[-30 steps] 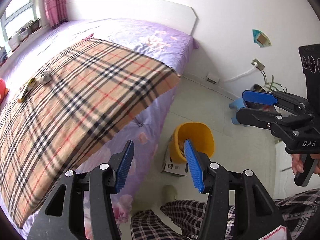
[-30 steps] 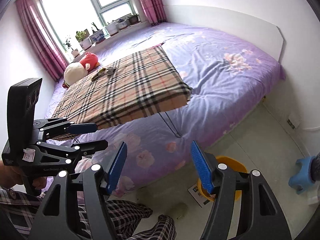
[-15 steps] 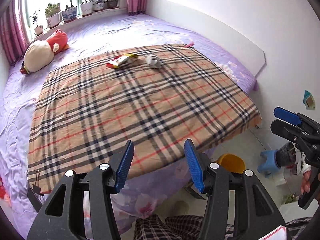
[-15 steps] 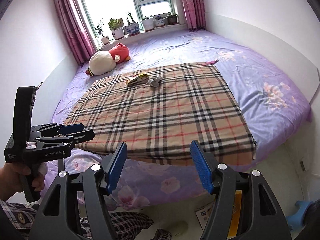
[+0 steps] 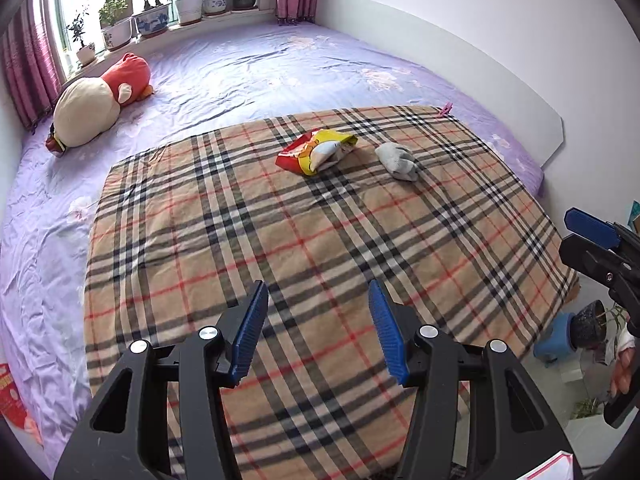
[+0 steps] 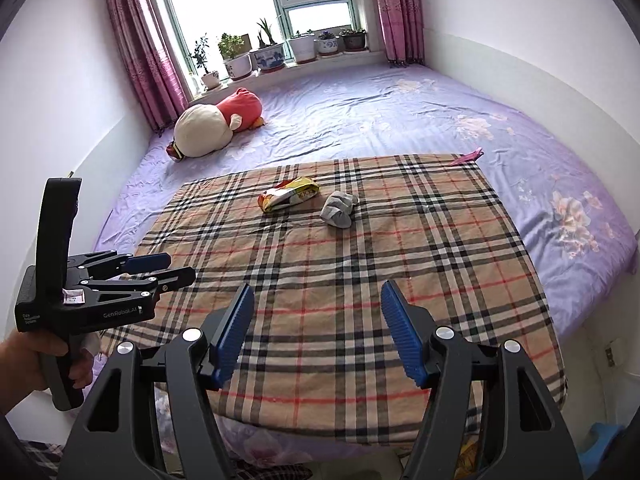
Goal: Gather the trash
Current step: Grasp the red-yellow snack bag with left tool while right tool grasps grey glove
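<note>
A crumpled red and yellow snack wrapper lies on the far part of a plaid cloth-covered table on the bed. A grey balled-up sock lies just right of it. Both also show in the right wrist view: the wrapper and the sock. My left gripper is open and empty above the near part of the plaid cloth. My right gripper is open and empty, also over the near edge. Both are well short of the wrapper.
A purple sheet covers the bed. A red and cream plush toy lies near the window. Potted plants line the sill. A blue stool and a dark pot stand on the floor at right. A pink clip sits at the cloth's far corner.
Both grippers have swung up from the floor and the yellow bin toward the bed. The plaid table with the wrapper and sock now fills both views. Both stay open.
</note>
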### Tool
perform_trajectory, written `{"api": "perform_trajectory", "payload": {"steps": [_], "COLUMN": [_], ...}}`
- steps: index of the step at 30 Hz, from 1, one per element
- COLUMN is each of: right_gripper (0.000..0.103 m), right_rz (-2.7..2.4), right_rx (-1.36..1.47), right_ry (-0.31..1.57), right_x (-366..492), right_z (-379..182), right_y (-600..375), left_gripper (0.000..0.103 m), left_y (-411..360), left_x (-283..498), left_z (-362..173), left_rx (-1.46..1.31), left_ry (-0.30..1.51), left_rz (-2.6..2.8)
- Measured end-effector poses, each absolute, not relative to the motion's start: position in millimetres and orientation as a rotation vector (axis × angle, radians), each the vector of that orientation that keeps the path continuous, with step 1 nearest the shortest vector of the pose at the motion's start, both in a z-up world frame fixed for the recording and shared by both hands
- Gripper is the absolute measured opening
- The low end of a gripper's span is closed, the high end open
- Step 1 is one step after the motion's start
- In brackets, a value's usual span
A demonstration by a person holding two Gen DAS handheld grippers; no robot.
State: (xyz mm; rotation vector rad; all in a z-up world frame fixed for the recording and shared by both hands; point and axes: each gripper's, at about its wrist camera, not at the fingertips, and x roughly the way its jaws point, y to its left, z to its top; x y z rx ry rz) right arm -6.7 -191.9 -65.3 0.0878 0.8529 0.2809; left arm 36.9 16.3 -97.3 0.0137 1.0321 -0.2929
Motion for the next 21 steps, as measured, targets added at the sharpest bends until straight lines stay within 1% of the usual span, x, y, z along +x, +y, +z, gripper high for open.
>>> {"api": "perform_trajectory", "payload": {"steps": [6, 7, 8, 9, 14, 21], "right_gripper": [0.067, 0.067, 0.067, 0.067, 0.067, 0.066], "right_rz": [0.249, 0.242, 0.235, 0.228, 0.191, 0.147], "right_rx": [0.1, 0.097, 0.092, 0.088, 0.076, 0.094], "right_ry": [0.888, 0.894, 0.903, 0.913, 0.959, 1.005], "right_x": [46, 54, 62, 71, 104, 137], "right_z": [-84, -88, -92, -97, -116, -140], "right_y": [-178, -176, -174, -172, -167, -159], "left_gripper": [0.054, 0.059, 0.068, 0.07, 0.07, 0.07], "left_y": [9, 8, 6, 5, -6, -12], "left_x": [91, 100, 108, 115, 150, 177], "left_z": [-107, -109, -111, -113, -128, -142], "left_rx": [0.061, 0.064, 0.07, 0.077, 0.124, 0.181], "left_ry": [1.031, 1.031, 1.027, 1.019, 1.045, 1.068], "left_rz": [-0.313, -0.317, -0.316, -0.315, -0.347, -0.376]}}
